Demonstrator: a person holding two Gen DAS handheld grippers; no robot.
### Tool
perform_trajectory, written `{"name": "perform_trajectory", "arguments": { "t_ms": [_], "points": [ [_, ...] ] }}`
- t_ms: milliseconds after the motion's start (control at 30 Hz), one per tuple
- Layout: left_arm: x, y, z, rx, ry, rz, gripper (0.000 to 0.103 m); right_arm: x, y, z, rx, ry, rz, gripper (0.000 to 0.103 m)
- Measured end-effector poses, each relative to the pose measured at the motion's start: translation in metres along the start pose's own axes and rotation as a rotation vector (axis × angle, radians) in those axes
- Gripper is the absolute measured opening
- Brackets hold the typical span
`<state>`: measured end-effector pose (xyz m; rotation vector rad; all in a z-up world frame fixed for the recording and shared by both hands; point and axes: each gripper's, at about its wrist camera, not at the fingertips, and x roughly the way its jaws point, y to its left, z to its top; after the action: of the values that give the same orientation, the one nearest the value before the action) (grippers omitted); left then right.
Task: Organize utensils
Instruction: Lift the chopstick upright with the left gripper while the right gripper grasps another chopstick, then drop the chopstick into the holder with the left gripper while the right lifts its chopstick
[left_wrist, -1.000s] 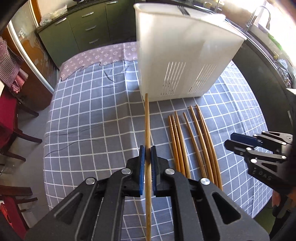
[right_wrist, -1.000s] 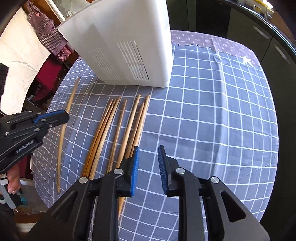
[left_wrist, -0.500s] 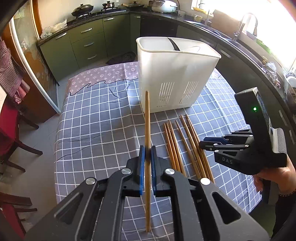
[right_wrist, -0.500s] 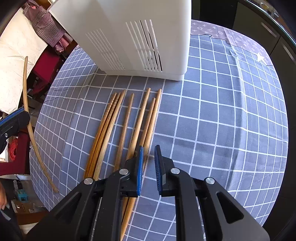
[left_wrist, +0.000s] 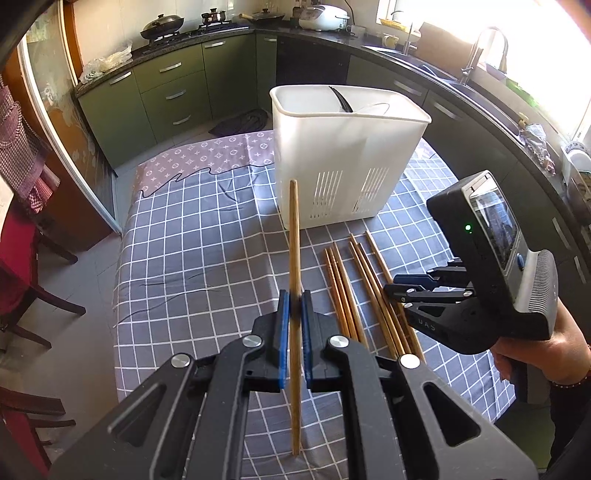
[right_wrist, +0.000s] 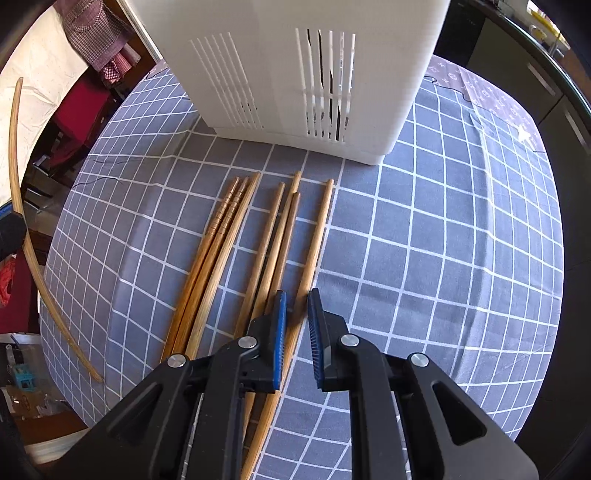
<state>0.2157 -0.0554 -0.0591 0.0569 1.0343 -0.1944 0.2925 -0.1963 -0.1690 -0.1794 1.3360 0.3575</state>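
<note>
**Wood, plastic and checked cloth**

The chopstick (left_wrist: 294, 258) pinched in the left gripper (left_wrist: 293, 325) is smooth, pale wood with a dull sheen. The chopsticks (right_wrist: 236, 251) lying flat are the same wood; two carry fine ridges near their tips. The utensil holder (left_wrist: 343, 158) is matt white plastic, slotted low down. Both grippers are matt black plastic with blue ribbed pads (right_wrist: 317, 332) and shiny metal screws. A soft grey checked cloth (right_wrist: 443, 258) covers the counter.

Bright daylight, window (left_wrist: 546, 55) glare blown out, fisheye edges.
</note>
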Motion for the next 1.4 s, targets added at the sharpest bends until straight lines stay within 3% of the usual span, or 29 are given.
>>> {"name": "perform_trajectory", "arguments": {
  "t_ms": [100, 267, 700, 1000, 1400],
  "points": [
    [-0.003, -0.001, 0.000, 0.005, -0.006, 0.002, 0.006, 0.001, 0.006, -0.001, -0.022, -0.014, -0.030, 0.009],
    [-0.007, -0.002, -0.002, 0.014, -0.013, -0.001, 0.006, -0.009, -0.004, -0.009, 0.020, -0.056, 0.022, 0.007],
    [-0.034, -0.005, -0.009, 0.036, -0.061, -0.009, 0.006, -0.139, -0.033, -0.060, 0.018, -0.377, 0.063, 0.007],
    [-0.060, -0.006, -0.015, 0.050, -0.111, -0.021, 0.006, -0.157, -0.040, -0.089, 0.021, -0.416, 0.077, 0.007],
    [-0.071, -0.007, -0.015, 0.061, -0.129, -0.028, 0.006, -0.170, -0.038, -0.094, 0.010, -0.454, 0.076, 0.007]
  ]
}}
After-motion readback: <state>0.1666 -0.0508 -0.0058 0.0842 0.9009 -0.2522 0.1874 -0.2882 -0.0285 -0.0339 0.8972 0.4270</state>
